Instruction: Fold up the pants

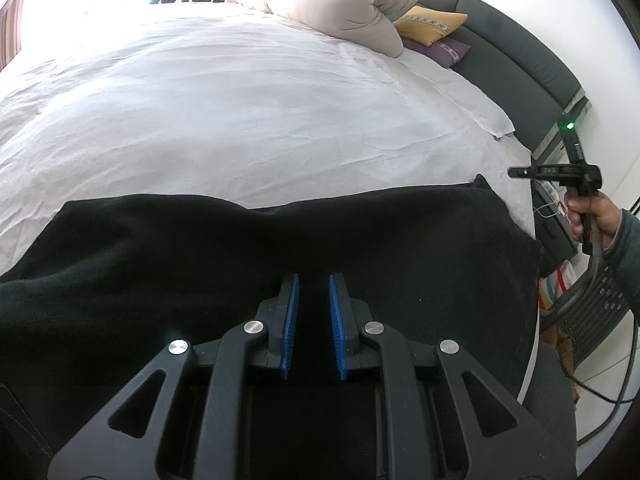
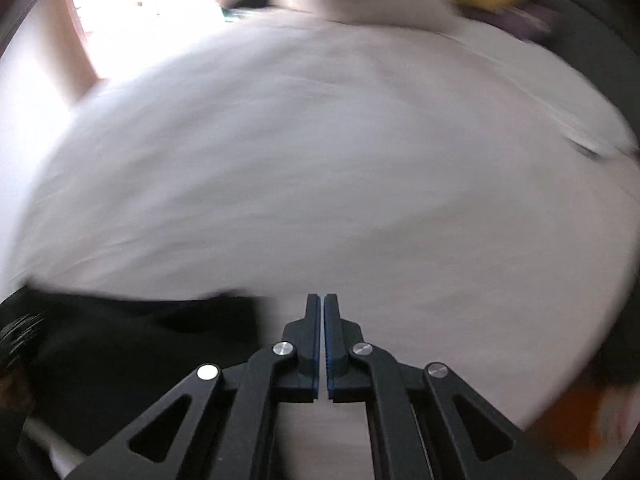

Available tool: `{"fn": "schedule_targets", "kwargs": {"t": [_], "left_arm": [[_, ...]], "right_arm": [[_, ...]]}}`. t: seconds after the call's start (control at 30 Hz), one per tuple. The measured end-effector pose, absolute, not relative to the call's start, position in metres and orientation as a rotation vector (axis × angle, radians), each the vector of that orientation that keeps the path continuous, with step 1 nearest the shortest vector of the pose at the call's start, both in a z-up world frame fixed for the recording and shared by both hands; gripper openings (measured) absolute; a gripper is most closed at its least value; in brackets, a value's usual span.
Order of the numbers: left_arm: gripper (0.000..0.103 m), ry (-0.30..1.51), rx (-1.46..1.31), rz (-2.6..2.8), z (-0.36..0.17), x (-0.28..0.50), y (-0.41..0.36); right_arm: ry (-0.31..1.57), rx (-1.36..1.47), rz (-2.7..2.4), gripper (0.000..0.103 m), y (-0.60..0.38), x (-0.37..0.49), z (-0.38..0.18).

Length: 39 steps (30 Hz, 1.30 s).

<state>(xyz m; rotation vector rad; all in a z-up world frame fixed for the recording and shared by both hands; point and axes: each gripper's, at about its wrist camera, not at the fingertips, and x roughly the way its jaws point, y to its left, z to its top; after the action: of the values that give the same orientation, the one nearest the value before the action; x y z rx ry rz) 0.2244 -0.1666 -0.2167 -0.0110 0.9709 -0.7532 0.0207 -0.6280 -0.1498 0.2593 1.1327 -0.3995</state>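
Black pants (image 1: 200, 248) lie spread across the near edge of the bed's white sheet (image 1: 240, 120). My left gripper (image 1: 313, 280) sits low over their middle, its blue pads nearly together with black fabric filling the narrow gap, so it is shut on the pants. In the left wrist view my right gripper (image 1: 514, 172) hangs in the air past the pants' right end, held by a hand (image 1: 580, 216). Its own blurred view shows the right gripper (image 2: 322, 298) shut with nothing between the pads, above bare sheet (image 2: 360, 180). There the pants (image 2: 160, 332) lie to its lower left.
A rolled beige duvet (image 1: 340, 0), a yellow pillow (image 1: 430, 24) and a purple pillow (image 1: 448, 50) lie at the bed's far right by the dark headboard (image 1: 520, 48). A black mesh chair (image 1: 592, 304) and a cable (image 1: 600, 392) stand off the bed's right edge.
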Motion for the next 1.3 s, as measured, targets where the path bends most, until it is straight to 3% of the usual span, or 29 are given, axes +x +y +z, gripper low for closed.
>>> {"fn": "schedule_targets", "kwargs": {"t": [0.2,0.27,0.3,0.47,0.8,0.97,1.3], "left_arm": [[0.015,0.969,-0.005,-0.749,-0.217,0.224,-0.168],[0.015,0.970,-0.002,-0.750,-0.216,0.224,-0.168],[0.015,0.973,0.000,-0.747,-0.215,0.224,-0.168],[0.015,0.985,0.025,-0.715,-0.210,0.221,-0.172],[0.015,1.009,0.024,-0.727,-0.203,0.208,-0.174],[0.015,1.024,-0.004,-0.718,-0.204,0.205,-0.164],[0.015,1.034,-0.023,-0.731,-0.204,0.200,-0.158]], "right_arm": [[1.093,0.344,-0.180,0.008,-0.594,-0.018,-0.138],[1.075,0.386,-0.168,0.024,-0.584,-0.033,-0.140],[1.067,0.410,-0.199,0.037,-0.589,-0.036,-0.143],[0.904,0.782,-0.329,0.057,-0.590,-0.097,-0.162],[0.782,1.080,-0.352,0.058,-0.537,-0.137,-0.212],[0.760,1.078,-0.372,0.059,-0.529,-0.139,-0.211],[0.531,1.244,-0.343,0.060,-0.534,-0.145,-0.215]]}}
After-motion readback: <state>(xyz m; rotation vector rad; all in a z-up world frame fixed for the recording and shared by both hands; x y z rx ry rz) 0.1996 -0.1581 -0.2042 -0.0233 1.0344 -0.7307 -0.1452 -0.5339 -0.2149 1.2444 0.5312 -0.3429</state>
